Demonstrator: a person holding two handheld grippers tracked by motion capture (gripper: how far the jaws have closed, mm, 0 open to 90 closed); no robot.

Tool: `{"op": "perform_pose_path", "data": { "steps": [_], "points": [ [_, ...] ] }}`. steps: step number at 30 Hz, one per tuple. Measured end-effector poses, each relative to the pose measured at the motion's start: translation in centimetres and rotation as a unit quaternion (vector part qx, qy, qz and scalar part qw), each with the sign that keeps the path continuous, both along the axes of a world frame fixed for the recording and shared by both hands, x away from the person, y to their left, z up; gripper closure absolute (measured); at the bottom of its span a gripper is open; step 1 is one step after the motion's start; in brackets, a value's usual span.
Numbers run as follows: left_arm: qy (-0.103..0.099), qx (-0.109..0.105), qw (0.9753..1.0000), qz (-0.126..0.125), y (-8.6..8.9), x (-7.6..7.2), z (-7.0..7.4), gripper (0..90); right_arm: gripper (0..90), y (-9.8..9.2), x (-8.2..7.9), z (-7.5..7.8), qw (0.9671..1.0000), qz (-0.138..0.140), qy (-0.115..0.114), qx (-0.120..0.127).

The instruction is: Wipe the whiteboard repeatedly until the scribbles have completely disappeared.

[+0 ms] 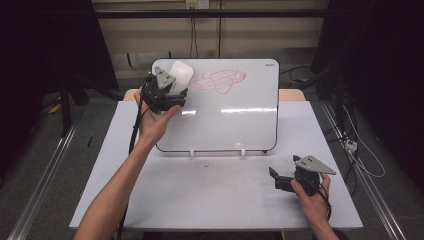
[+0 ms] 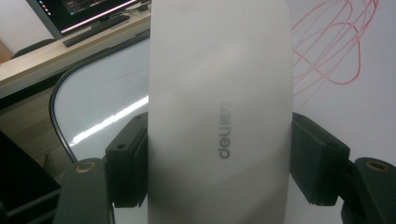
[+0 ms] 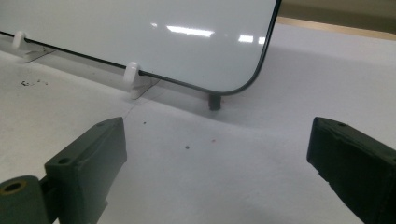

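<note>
A whiteboard [image 1: 225,120] leans up on the table, with red scribbles [image 1: 220,81] near its top. My left gripper [image 1: 172,92] is raised at the board's upper left corner, shut on a white eraser [image 1: 181,74] that sits just left of the scribbles. In the left gripper view the eraser [image 2: 219,112] carries a grey "deli" mark and both jaws press its sides, with the scribbles [image 2: 334,46] to the right. My right gripper [image 1: 274,176] rests low on the table at front right, open, nothing between its jaws. Its own view faces the whiteboard's lower corner [image 3: 252,79].
The board stands on small white clips [image 1: 192,152] and a dark foot [image 3: 214,101]. The white table [image 1: 200,195] has bare room in front of the board. A monitor [image 2: 88,14] shows behind the board in the left gripper view.
</note>
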State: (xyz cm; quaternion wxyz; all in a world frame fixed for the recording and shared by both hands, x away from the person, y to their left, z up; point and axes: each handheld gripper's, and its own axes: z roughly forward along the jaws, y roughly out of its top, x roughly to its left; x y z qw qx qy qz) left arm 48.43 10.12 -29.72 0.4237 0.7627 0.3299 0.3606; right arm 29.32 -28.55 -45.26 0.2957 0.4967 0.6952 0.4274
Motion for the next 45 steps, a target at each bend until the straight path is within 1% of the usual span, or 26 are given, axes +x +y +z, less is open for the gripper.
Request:
{"op": "perform_pose_path", "data": {
  "steps": [1, 5, 8, 10, 12, 15, 16, 21, 25, 28, 31, 32, 33, 38, 42, 45],
  "points": [
    [-0.002, 0.003, 1.0, 0.001, -0.1, 0.1, 0.1, 30.6, 5.1, 0.0, 0.0, 0.0, 1.0, 0.001, -0.001, 0.0],
    [-0.001, 0.001, 1.0, 0.007, -0.3, 0.6, 0.1, 30.6, 5.0, 0.1, -0.1, 0.0, 1.0, 0.003, 0.0, 0.001],
    [-0.007, 0.002, 0.9999, 0.013, -0.4, 1.1, 0.3, 30.6, 5.1, 0.1, 0.0, 0.0, 1.0, 0.002, 0.001, 0.0],
    [-0.005, 0.006, 0.9999, 0.014, -0.4, 1.2, 0.5, 30.6, 5.1, 0.1, 0.0, 0.0, 1.0, 0.003, 0.002, -0.001],
    [-0.014, 0.016, 0.9997, 0.01, -0.6, 1.2, 0.6, 30.6, 5.1, 0.1, 0.0, 0.0, 1.0, 0.002, 0.001, 0.0],
    [-0.015, 0.026, 0.9995, 0.01, -1.0, 1.4, 0.6, 30.6, 5.0, 0.1, 0.0, -0.1, 1.0, 0.001, 0.002, -0.001],
    [-0.012, 0.029, 0.9995, 0.01, -1.1, 1.6, 0.6, 30.6, 5.0, 0.1, 0.0, -0.1, 1.0, 0.001, 0.002, -0.002],
    [-0.005, 0.03, 0.9992, 0.025, -1.3, 2.4, -0.1, 30.6, 5.1, 0.2, -0.1, 0.0, 1.0, 0.004, 0.0, -0.003],
    [-0.005, 0.044, 0.9986, 0.03, -1.5, 2.7, -0.6, 30.6, 5.1, 0.1, 0.0, -0.1, 1.0, 0.002, 0.002, -0.001],
    [-0.013, 0.05, 0.9982, 0.03, -1.7, 2.9, -0.9, 30.6, 5.1, 0.1, 0.0, -0.1, 1.0, 0.003, 0.002, -0.001],
    [-0.018, 0.057, 0.9976, 0.035, -2.1, 3.0, -1.1, 30.6, 5.0, 0.2, -0.1, 0.0, 1.0, 0.006, 0.001, -0.002],
    [-0.015, 0.058, 0.9976, 0.034, -2.1, 3.0, -1.2, 30.6, 5.1, 0.3, -0.1, 0.0, 1.0, 0.007, 0.001, -0.002],
    [-0.015, 0.047, 0.9982, 0.034, -2.1, 3.1, -1.3, 30.7, 5.0, 0.3, -0.1, 0.0, 1.0, 0.008, 0.001, -0.003],
    [-0.01, 0.05, 0.9983, 0.029, -1.8, 3.2, -1.2, 30.8, 5.0, 0.2, -0.1, 0.0, 1.0, 0.006, 0.001, -0.001],
    [-0.007, 0.041, 0.9988, 0.024, -1.6, 3.3, -1.2, 30.7, 5.1, 0.2, -0.1, 0.0, 1.0, 0.006, 0.002, -0.003],
    [-0.003, 0.043, 0.9989, 0.019, -1.5, 3.3, -1.1, 30.7, 5.1, 0.2, -0.1, 0.0, 1.0, 0.006, 0.002, -0.002]
  ]
}}
